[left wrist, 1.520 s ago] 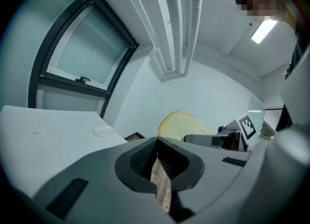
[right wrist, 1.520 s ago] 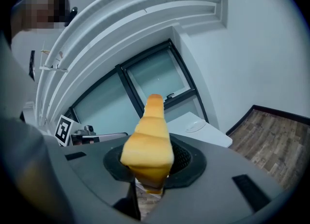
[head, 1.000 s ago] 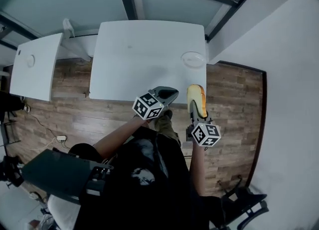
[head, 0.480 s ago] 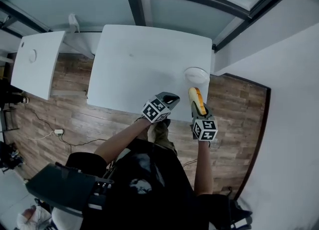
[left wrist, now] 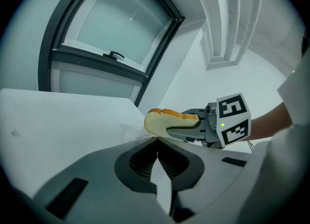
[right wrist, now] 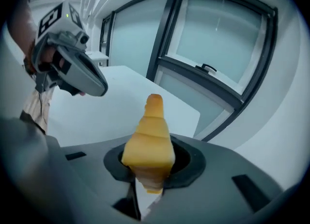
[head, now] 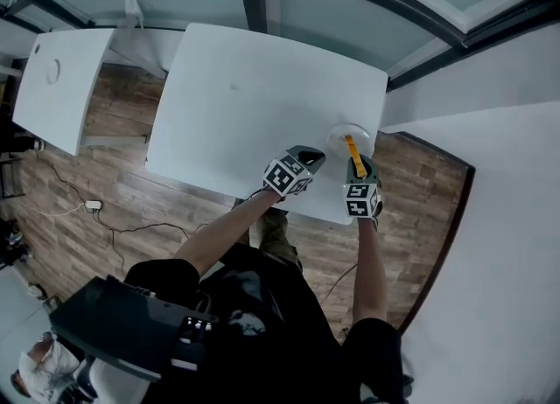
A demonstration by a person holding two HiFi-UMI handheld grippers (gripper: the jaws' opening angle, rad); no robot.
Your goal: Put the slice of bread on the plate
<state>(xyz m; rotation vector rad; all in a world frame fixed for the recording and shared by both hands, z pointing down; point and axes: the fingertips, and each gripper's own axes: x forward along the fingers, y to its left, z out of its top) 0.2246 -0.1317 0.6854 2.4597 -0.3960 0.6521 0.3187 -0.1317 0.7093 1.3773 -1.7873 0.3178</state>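
Overhead, plate [head: 338, 134] clearest, right gripper [right wrist: 146, 177] clamps bread [right wrist: 149, 140]

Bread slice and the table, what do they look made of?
The slice of bread: pale crumb, matte golden crust; its smooth, even look could mean a foam replica. The table: smooth white top with soft sheen, probably laminate or painted board.

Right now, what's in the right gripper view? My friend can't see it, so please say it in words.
The right gripper clamps a golden-crusted slice of bread edge-on in its grey jaws, with a white table beyond. The left gripper, also grey, hangs at upper left, and a dark-framed window fills the background.
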